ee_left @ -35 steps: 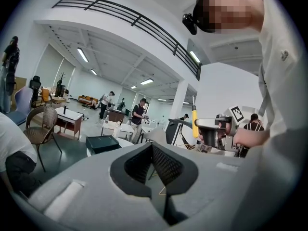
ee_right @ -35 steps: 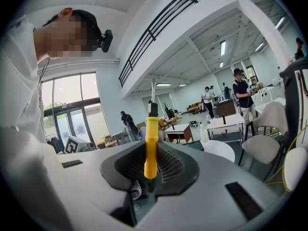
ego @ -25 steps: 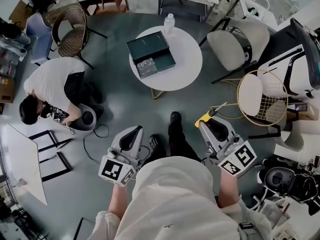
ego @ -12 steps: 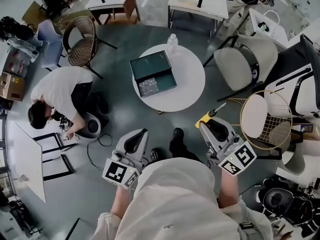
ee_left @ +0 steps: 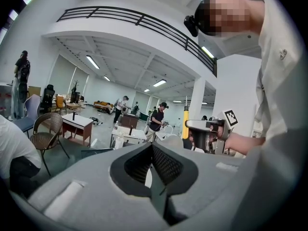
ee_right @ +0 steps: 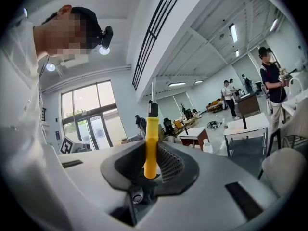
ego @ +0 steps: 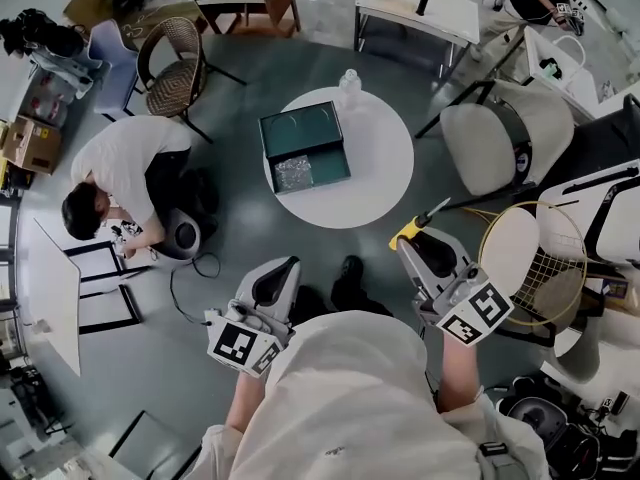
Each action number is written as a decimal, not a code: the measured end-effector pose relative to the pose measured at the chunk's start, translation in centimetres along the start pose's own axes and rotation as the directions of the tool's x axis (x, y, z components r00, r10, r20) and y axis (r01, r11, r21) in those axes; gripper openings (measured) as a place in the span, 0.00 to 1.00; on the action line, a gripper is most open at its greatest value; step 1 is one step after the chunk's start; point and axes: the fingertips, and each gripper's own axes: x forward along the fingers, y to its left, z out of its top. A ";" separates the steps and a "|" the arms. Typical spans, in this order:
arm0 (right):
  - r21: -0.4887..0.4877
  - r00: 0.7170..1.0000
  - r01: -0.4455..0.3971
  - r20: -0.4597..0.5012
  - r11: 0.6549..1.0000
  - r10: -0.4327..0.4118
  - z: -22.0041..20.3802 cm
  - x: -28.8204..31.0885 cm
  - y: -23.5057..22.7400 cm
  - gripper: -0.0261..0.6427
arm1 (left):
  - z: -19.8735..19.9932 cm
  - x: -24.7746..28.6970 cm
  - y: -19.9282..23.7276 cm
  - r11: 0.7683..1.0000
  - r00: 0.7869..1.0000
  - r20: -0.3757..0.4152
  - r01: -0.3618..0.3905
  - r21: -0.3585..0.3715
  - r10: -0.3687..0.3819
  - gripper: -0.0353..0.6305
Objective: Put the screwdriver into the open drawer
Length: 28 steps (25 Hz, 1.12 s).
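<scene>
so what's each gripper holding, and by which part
The right gripper holds the screwdriver by its yellow handle; the left gripper holds nothing.

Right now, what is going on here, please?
A person holds a two-jaw gripper in each hand. The right gripper is shut on a yellow-handled screwdriver. The left gripper is shut and holds nothing. The open drawer sits on the round white table ahead, apart from both grippers; the screwdriver is not yet in it.

You're standing in an open office-like workroom: desks [ego: 395, 3] are lining the frame's top, chairs [ego: 170, 86] ringing a round table [ego: 370, 188].
</scene>
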 end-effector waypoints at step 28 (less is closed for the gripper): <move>0.014 0.996 -0.007 -0.089 1.000 0.009 0.2 4.4 -3.6 0.15 | 1.4 3.5 5.0 0.998 0.999 -0.019 -0.051 -0.038 0.050 0.07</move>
